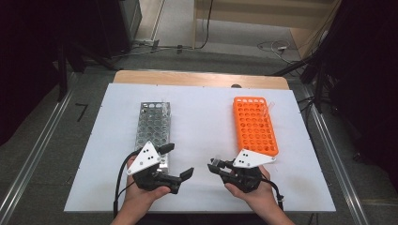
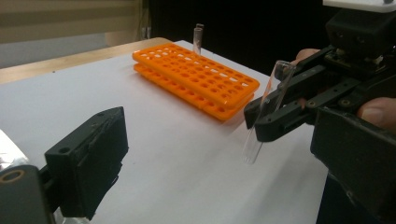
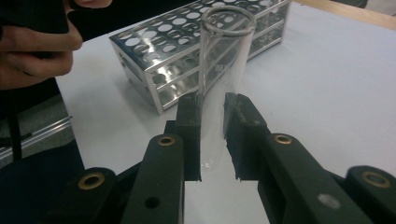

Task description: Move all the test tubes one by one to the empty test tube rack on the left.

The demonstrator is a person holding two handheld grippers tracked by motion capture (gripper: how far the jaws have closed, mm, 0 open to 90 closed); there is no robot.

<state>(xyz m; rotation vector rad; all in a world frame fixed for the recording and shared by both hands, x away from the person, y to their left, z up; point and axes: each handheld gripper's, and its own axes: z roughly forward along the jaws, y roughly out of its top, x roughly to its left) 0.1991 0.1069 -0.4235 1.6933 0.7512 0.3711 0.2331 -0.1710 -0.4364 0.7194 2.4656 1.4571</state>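
A white worktop carries two tube racks: a metal rack on the left and an orange rack on the right, well apart from each other. The left tool sits at the near end of the metal rack, its jaws spread wide with nothing between them; in the left gripper view one black jaw rises at the lower left and the white surface lies bare beyond it. The right tool sits near the front edge, just off the near end of the orange rack, pointing left toward the other tool. Its jaws are clamped on a clear glass test tube, which stands nearly upright with its open mouth up and the pads pressing on its middle; in the left gripper view the same tube leans slightly, its rounded bottom low over the white surface, though whether it touches cannot be told. One more glass tube stands in a hole at the far right corner of the orange rack. The person's hands come in from the near edge, one on each tool.
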